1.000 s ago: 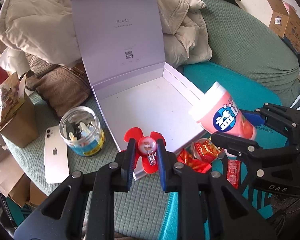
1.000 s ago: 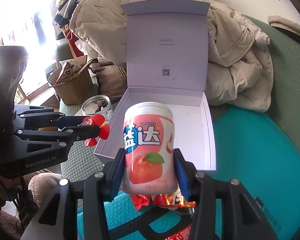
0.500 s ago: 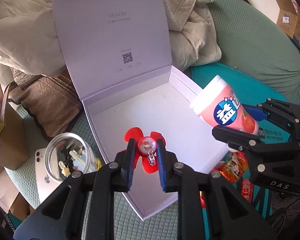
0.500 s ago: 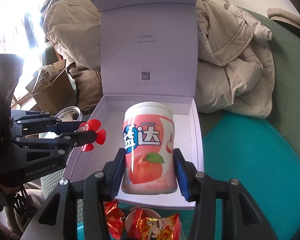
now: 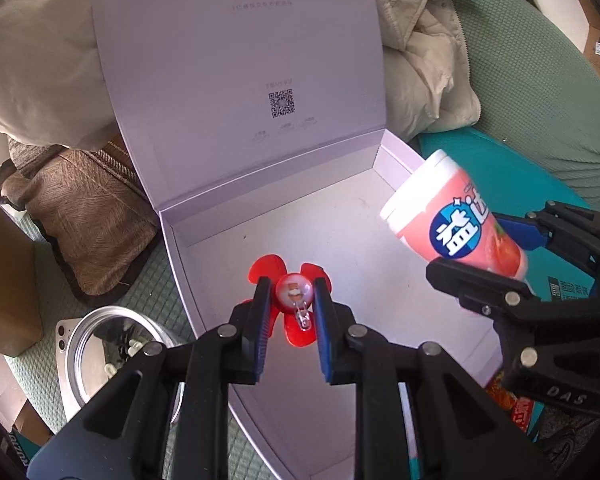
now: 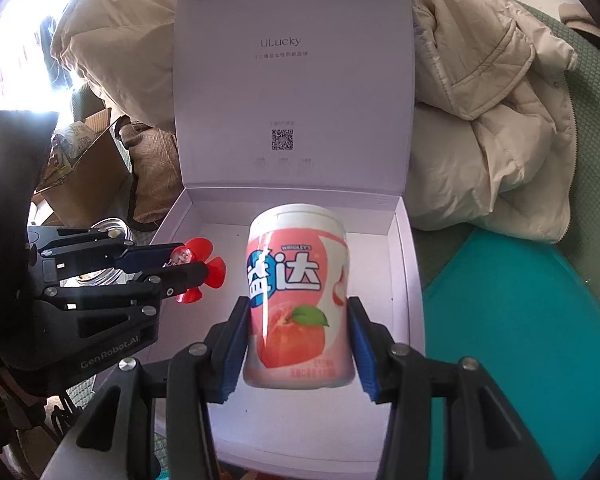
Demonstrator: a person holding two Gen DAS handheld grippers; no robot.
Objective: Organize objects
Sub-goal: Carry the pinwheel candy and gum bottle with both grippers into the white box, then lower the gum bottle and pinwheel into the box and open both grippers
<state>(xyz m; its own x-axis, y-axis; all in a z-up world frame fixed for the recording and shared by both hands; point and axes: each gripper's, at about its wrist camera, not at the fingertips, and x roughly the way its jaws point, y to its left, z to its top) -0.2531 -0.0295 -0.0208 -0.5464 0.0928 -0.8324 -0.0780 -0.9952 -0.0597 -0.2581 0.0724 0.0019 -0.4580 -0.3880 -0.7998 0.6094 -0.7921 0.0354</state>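
An open pale lilac box [image 5: 284,216] with its lid upright lies on a green cushion; its floor shows in the right wrist view [image 6: 300,420] too. My left gripper [image 5: 290,312] is shut on a small red flower-shaped toy [image 5: 294,294] and holds it over the box's near left part. It also shows in the right wrist view [image 6: 196,268]. My right gripper [image 6: 298,344] is shut on a pink gum bottle [image 6: 296,304] with a white cap, held over the box's right side, also in the left wrist view [image 5: 456,228].
A clear jar [image 5: 112,344] and a white phone [image 5: 66,364] sit left of the box. A brown cushion [image 5: 88,216], a cardboard box [image 6: 84,176] and a beige coat [image 6: 492,120] surround it. A teal mat [image 6: 520,340] lies right, snack wrappers [image 5: 512,408] near.
Both grippers moved forward with their objects, from in front of the box to above its inside. The snack wrappers have dropped out of the right wrist view.
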